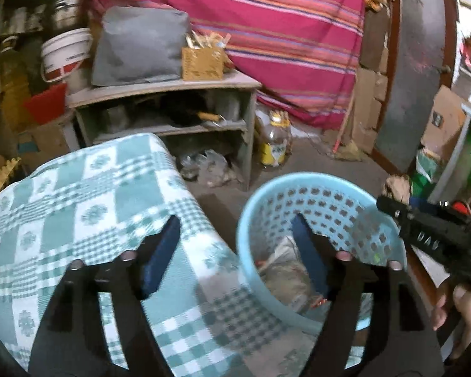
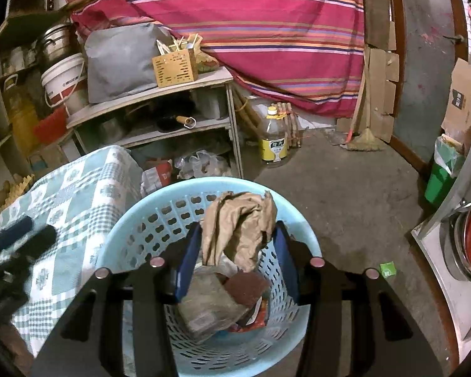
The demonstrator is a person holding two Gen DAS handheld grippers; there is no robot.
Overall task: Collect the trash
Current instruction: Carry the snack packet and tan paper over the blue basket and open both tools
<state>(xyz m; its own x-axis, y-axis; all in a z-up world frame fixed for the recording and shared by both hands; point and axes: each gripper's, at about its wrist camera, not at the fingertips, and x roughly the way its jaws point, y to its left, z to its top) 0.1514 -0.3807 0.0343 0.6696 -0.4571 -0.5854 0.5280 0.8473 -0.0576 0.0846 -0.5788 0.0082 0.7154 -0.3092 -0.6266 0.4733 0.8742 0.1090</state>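
A light blue perforated basket [image 2: 125, 220] stands on the floor beside the table and holds wrappers and paper trash [image 2: 210, 301]. My right gripper [image 2: 237, 259] is shut on a crumpled brown paper [image 2: 238, 226], held just above the basket's mouth. My left gripper [image 1: 235, 251] is open with nothing between its fingers. Its left finger hangs over the checked cloth and its right finger over the basket [image 1: 245, 220], where trash [image 1: 285, 276] shows inside. The brown paper [image 1: 398, 185] also shows at the right edge of the left wrist view.
A table under a green-and-white checked cloth [image 1: 78, 204] adjoins the basket on the left. Behind stand a cluttered shelf unit [image 2: 179, 125], an oil bottle [image 2: 273, 144] and a broom [image 2: 364, 144]. A small green scrap [image 2: 387, 268] lies on the concrete floor, near a green bin [image 2: 439, 179].
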